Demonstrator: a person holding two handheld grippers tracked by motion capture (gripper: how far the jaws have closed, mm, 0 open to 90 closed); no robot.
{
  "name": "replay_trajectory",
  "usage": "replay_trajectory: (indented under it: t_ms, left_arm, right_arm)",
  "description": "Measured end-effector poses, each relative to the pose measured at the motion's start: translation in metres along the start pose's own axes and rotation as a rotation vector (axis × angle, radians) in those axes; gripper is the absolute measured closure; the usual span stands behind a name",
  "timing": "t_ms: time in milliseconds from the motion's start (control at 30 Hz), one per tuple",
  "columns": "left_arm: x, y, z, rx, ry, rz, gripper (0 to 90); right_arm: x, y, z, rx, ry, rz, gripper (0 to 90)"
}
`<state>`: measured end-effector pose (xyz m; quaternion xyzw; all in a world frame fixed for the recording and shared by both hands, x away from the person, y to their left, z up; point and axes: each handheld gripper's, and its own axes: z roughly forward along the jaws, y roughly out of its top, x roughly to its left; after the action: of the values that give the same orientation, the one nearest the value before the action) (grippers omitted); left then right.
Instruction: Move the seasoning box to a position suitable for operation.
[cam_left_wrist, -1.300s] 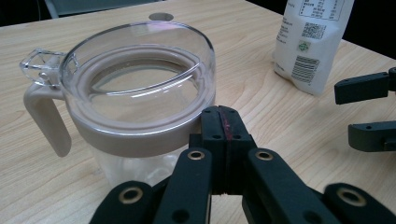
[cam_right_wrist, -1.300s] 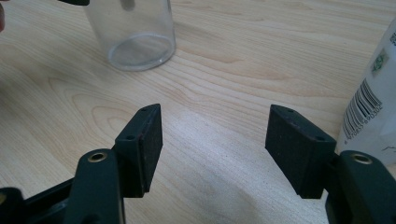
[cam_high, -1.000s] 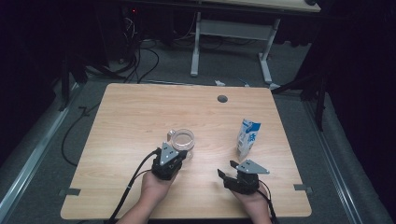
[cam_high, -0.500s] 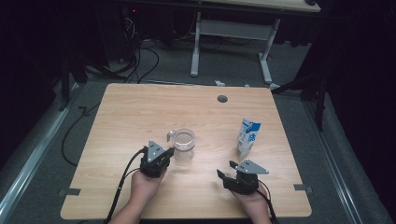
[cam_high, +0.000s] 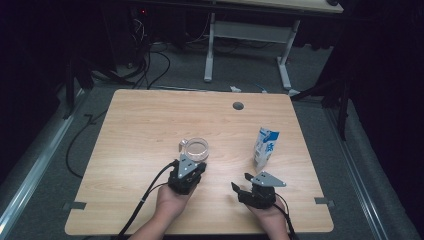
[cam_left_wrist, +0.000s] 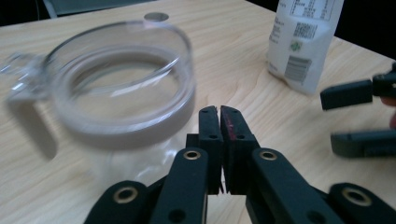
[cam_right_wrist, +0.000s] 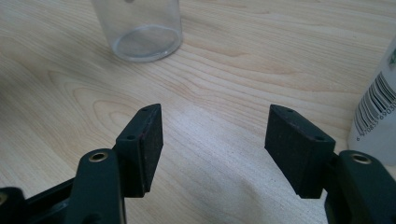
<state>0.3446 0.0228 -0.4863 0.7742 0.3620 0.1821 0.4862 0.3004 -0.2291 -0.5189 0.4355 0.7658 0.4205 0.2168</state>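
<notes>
A clear glass mug (cam_high: 194, 148) with a handle stands mid-table, looking empty. My left gripper (cam_high: 190, 161) sits just in front of it, shut with nothing between its pads. In the left gripper view the closed jaw tips (cam_left_wrist: 219, 123) lie close beside the mug (cam_left_wrist: 121, 84); whether they touch it I cannot tell. A blue-and-white milk carton (cam_high: 264, 148) stands upright to the right. My right gripper (cam_high: 241, 182) rests near the table's front, open and holding nothing. Its view (cam_right_wrist: 212, 144) looks over bare wood toward the mug's base (cam_right_wrist: 144, 28) and the carton (cam_right_wrist: 378, 112).
The wooden table (cam_high: 150, 120) has a round cable hole (cam_high: 238, 106) near its far edge. A second desk's white legs (cam_high: 209, 55) and loose cables (cam_high: 150, 65) lie on the floor beyond. The right gripper's jaws (cam_left_wrist: 359, 116) show at the right of the left gripper view.
My left gripper swung left away from the mug, then came back right to just in front of it. The mug, carton and right gripper stayed put.
</notes>
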Motion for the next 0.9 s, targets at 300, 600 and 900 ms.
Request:
replay_trajectory:
  t_ms: [300, 600, 900]
  left_arm:
    - [-0.001, 0.001, 0.018, 0.027, 0.040, -0.002, 89.9]
    - [0.003, -0.002, 0.011, 0.010, 0.050, -0.009, 90.0]
    - [0.008, -0.005, -0.001, -0.001, 0.065, -0.020, 90.0]
  right_arm:
    - [-0.005, 0.000, -0.003, -0.015, 0.011, 0.021, 37.3]
    - [-0.002, 0.001, 0.000, -0.006, 0.012, 0.010, 37.2]
    - [-0.001, 0.000, 0.000, -0.002, 0.011, 0.012, 37.2]
